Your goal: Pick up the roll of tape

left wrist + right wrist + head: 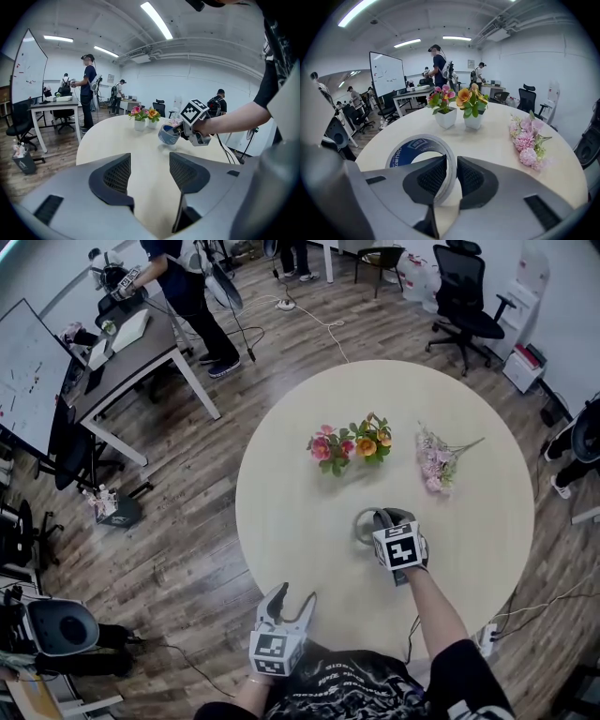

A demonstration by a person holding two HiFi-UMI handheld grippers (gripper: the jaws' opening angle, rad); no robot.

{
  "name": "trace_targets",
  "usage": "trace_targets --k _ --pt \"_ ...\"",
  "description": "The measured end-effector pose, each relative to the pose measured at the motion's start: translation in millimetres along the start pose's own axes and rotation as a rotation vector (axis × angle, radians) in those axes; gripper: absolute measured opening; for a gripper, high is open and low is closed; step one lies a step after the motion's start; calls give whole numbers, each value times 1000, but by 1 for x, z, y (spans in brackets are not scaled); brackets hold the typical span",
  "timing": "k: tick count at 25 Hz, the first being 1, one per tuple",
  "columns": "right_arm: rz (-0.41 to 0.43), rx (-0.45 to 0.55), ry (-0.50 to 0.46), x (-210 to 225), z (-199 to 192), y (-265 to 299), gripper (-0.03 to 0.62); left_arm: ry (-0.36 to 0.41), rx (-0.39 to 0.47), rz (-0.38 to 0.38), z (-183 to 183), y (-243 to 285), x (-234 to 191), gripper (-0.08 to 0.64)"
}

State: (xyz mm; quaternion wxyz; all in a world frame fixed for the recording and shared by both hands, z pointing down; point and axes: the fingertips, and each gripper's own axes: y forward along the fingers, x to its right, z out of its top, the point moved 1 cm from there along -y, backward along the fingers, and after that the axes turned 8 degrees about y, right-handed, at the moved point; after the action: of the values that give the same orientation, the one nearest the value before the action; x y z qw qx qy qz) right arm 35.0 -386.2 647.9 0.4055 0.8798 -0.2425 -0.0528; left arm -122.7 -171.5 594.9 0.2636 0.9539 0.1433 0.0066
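The roll of tape (419, 149), white outside with a blue core, hangs tilted above the round table (300, 531). My right gripper (451, 176) is shut on its near wall, one jaw inside the ring and one outside. In the head view the tape (363, 524) shows just beyond the right gripper (382, 521) near the table's middle. From the left gripper view the tape (168, 134) is lifted clear of the tabletop. My left gripper (150, 174) stands open with nothing between its jaws, low at the table's near edge (291, 601).
Two small white pots of flowers (351, 447) stand behind the tape, and a loose pink flower bunch (437, 463) lies to their right. A desk (131, 352), office chairs (464, 296) and people stand around the room beyond the table.
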Motion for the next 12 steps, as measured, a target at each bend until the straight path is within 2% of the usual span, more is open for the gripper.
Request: trace_targets --k 12 --pt "-14 118 -45 -16 21 -57 77 9 48 -30 8 -6 11 279"
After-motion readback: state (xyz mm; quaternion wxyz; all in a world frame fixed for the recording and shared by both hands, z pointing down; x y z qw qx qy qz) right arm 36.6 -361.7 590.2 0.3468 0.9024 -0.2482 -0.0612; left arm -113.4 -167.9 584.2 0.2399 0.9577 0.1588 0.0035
